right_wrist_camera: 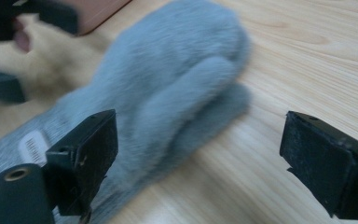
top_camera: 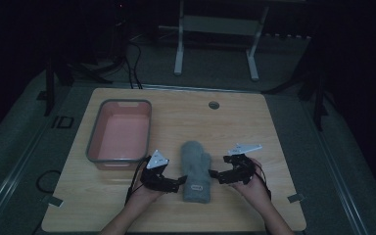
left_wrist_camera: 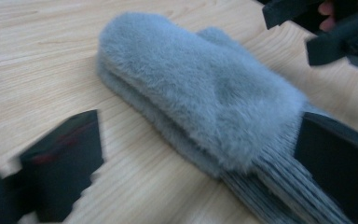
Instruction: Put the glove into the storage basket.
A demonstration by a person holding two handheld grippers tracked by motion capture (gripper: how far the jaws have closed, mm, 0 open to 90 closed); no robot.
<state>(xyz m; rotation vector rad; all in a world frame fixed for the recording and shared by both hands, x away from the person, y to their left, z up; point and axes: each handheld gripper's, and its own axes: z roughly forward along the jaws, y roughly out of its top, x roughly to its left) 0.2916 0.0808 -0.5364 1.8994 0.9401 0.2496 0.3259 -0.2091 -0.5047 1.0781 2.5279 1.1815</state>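
Note:
A fluffy grey mitten (top_camera: 195,169) lies flat near the table's front middle, ribbed cuff toward the person and a small label (right_wrist_camera: 32,147) on the cuff. In the left gripper view the mitten (left_wrist_camera: 200,88) looks like two stacked layers. My left gripper (top_camera: 180,181) is at the mitten's left side by the cuff, open; in its own view the left gripper (left_wrist_camera: 200,135) has its jaws spread to either side of the cuff end. My right gripper (top_camera: 213,174) is at the mitten's right side near the thumb, open. The right gripper (right_wrist_camera: 203,135) has wide jaws, and the mitten (right_wrist_camera: 168,93) lies just ahead.
A pink bin (top_camera: 120,131) with a grey rim stands left of the mitten on the wooden table (top_camera: 254,127). A round cable hole (top_camera: 214,105) sits near the far edge. Beyond the table are a white stand (top_camera: 215,29) and cables on the dark floor.

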